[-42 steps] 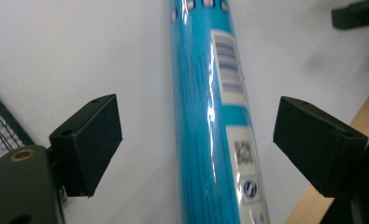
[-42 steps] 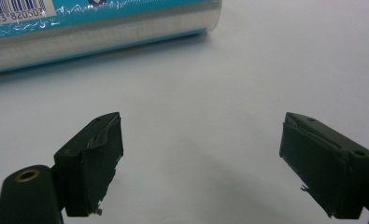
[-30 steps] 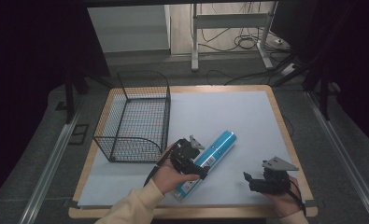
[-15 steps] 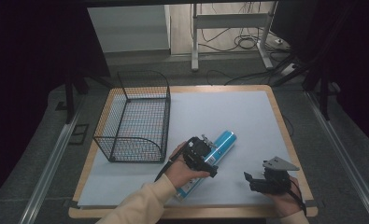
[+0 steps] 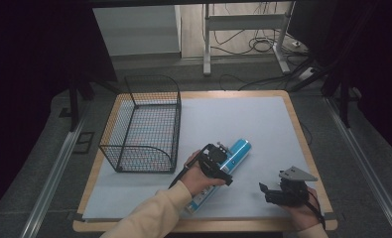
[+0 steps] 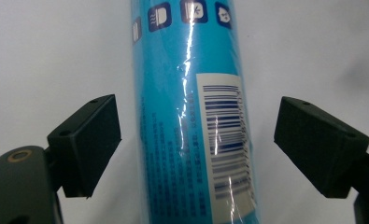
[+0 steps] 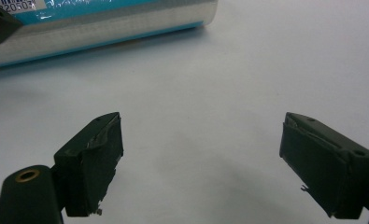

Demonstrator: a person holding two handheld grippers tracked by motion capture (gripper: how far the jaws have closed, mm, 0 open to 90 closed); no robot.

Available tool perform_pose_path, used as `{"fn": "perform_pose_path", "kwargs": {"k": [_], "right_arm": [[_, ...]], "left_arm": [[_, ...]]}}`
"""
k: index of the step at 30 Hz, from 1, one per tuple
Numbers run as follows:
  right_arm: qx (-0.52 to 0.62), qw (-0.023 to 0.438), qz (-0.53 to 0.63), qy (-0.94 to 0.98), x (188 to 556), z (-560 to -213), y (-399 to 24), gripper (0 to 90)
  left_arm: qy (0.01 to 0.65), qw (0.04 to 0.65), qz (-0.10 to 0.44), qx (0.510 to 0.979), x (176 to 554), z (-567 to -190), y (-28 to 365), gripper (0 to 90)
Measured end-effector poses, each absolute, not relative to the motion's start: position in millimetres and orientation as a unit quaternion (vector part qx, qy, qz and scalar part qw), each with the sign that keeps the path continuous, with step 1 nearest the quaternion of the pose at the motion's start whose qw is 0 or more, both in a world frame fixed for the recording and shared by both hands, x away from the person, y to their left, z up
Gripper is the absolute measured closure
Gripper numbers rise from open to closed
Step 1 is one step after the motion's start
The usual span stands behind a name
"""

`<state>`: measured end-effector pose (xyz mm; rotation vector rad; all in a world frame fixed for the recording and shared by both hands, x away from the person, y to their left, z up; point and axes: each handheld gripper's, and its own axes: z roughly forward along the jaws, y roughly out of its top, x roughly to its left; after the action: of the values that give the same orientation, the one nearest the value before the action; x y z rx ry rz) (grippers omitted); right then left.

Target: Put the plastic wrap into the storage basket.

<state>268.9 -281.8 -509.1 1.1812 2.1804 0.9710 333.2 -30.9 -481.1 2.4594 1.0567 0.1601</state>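
Observation:
A long blue roll [image 5: 235, 150] wrapped in clear film lies slantwise on the white mat, its near end under a hand. My left gripper [image 5: 217, 163] hovers over the roll's middle. In the left gripper view the roll [image 6: 194, 112] with its barcode label runs between the two jaws, which stand wide apart and touch nothing. So the left gripper [image 6: 196, 144] is open. My right gripper [image 5: 268, 191] rests low at the mat's front right, also open [image 7: 201, 163], with bare mat between its jaws. The roll [image 7: 102, 23] crosses the top of the right gripper view.
A black wire basket [image 5: 145, 126] stands at the mat's left, with nothing in it that I can see. The white mat [image 5: 243, 116] covers a wooden table [image 5: 302, 129]. Beyond the table lie desk legs and cables on the floor.
My left gripper has moved right and forward along the roll, from beside it to over its middle. The right gripper has stayed put.

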Motion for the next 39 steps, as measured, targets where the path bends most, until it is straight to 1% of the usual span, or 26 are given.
{"fn": "perform_pose_path", "kwargs": {"k": [4,10,14,24,28,39], "right_arm": [[0.43,0.237,0.353,0.796,269,-509,-281,13.6],[0.429,0.237,0.352,0.798,269,-510,-281,13.6],[0.431,0.236,0.35,0.798,269,-510,-281,13.6],[0.431,0.239,0.35,0.796,269,-510,-282,13.6],[0.433,0.239,0.351,0.795,270,-509,-282,13.7],[0.433,0.24,0.35,0.795,270,-509,-282,13.7]], "left_arm": [[0.392,0.211,0.047,0.894,340,-488,-36,16.3],[0.398,0.191,0.041,0.896,344,-496,-43,22.3],[0.401,0.183,0.056,0.896,344,-497,-46,30.3],[0.402,0.177,0.005,0.898,355,-494,-38,31.3],[0.39,0.174,0.001,0.904,355,-489,-35,31.3],[0.383,0.176,0.004,0.907,358,-464,-25,31.5]]}}
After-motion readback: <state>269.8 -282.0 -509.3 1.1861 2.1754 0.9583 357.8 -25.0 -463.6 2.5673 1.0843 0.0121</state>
